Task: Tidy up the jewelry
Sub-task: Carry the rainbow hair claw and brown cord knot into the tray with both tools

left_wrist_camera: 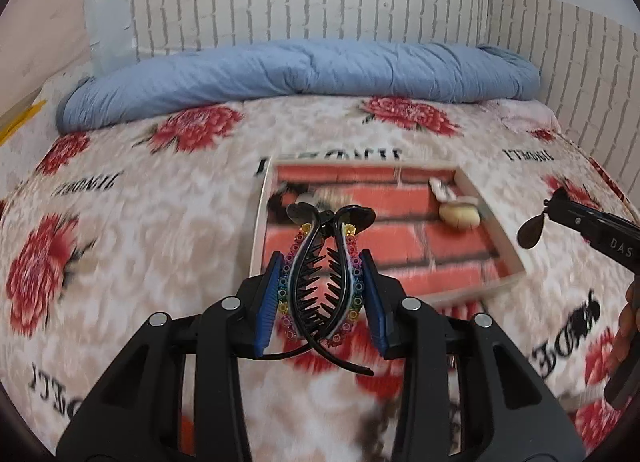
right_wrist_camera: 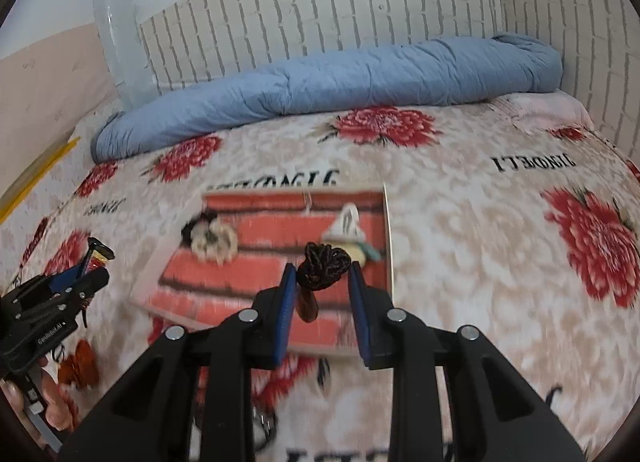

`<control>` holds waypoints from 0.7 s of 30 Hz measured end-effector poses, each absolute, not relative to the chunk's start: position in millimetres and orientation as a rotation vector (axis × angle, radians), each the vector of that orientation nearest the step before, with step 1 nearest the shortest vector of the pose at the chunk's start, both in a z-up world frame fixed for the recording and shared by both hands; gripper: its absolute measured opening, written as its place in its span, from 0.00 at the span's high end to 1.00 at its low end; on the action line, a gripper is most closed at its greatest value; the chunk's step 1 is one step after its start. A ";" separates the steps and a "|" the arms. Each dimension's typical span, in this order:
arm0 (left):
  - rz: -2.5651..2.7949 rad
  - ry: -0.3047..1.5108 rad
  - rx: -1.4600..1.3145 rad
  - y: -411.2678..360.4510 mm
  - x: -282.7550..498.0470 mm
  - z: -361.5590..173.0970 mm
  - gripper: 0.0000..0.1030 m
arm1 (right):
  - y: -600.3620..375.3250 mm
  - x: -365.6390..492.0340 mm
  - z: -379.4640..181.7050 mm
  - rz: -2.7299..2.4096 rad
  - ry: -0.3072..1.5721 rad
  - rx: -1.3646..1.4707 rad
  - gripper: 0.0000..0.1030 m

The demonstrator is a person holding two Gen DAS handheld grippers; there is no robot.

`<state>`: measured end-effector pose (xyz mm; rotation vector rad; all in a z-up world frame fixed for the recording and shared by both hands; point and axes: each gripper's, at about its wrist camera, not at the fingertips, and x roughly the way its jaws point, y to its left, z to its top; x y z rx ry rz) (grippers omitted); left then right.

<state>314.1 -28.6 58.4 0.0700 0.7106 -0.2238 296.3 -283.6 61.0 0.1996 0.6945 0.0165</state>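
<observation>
My left gripper (left_wrist_camera: 323, 262) is shut on a black banana hair clip (left_wrist_camera: 326, 278) with rainbow beads, held above the near edge of a shallow box (left_wrist_camera: 500, 202) lined with red brick print. My right gripper (right_wrist_camera: 322, 276) holds a dark braided hair ornament (right_wrist_camera: 324, 266) with a brown drop; the ornament rests against the left pad and a gap shows to the right pad. The box (right_wrist_camera: 388, 230) holds a cream flower piece (right_wrist_camera: 212, 240), a white-and-green piece (right_wrist_camera: 352, 230) and a cream round piece (left_wrist_camera: 460, 214). The right gripper also shows at the right of the left wrist view (left_wrist_camera: 592, 230).
Everything lies on a bed with a red-flower cover (left_wrist_camera: 120, 222). A rolled blue quilt (left_wrist_camera: 300, 74) runs along the white brick-pattern wall. More small accessories, one orange-red (right_wrist_camera: 80, 366), lie on the cover at the left of the right wrist view.
</observation>
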 end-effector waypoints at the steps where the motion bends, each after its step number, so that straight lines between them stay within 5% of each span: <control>1: -0.225 0.707 0.076 -33.4 324.4 61.0 0.64 | -283.8 304.6 62.6 0.016 0.693 0.198 0.74; 21: -0.188 0.807 0.054 -53.6 463.3 -6.1 0.64 | -268.7 444.5 -7.2 0.019 0.716 0.224 0.74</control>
